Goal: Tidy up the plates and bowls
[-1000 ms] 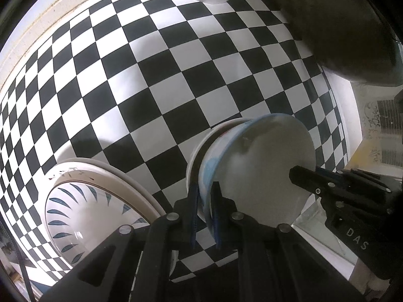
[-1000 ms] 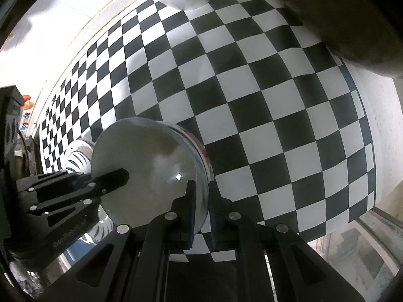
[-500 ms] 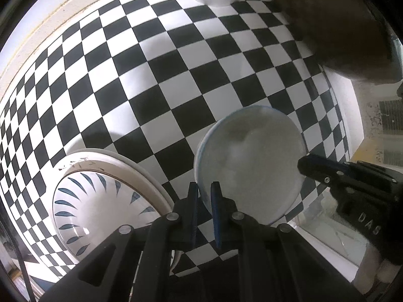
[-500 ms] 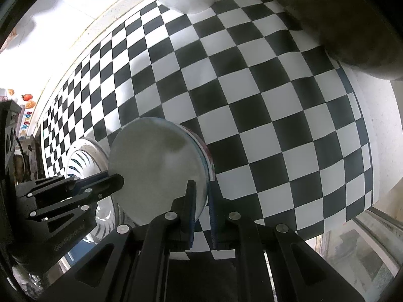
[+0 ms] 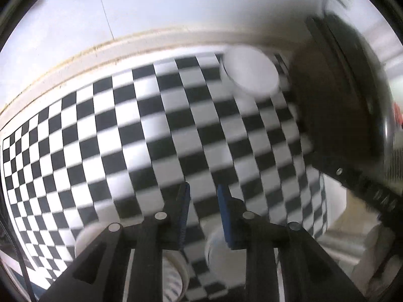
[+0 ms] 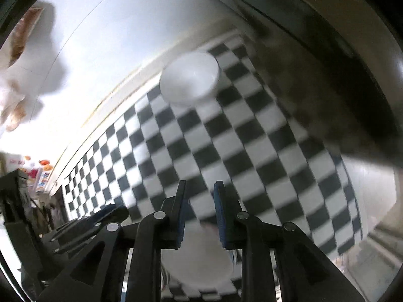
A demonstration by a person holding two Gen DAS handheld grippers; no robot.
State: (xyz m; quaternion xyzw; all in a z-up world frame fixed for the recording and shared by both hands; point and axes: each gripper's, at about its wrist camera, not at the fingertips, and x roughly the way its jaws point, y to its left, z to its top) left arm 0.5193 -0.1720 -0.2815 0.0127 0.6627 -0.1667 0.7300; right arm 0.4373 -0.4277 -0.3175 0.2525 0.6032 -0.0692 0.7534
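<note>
Low in both frames, left tongs (image 5: 202, 191) and right tongs (image 6: 200, 188) just parted, nothing between, white bowl (image 6: 189, 78) upper centre on checkered table (image 5: 126, 138)

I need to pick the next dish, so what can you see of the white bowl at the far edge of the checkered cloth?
The white bowl is plain, round and deep, ceramic by its look, blurred in both views. It stands upright and looks empty, on the checkered cloth near the far edge, beside a large dark object. No tool touches it.
</note>
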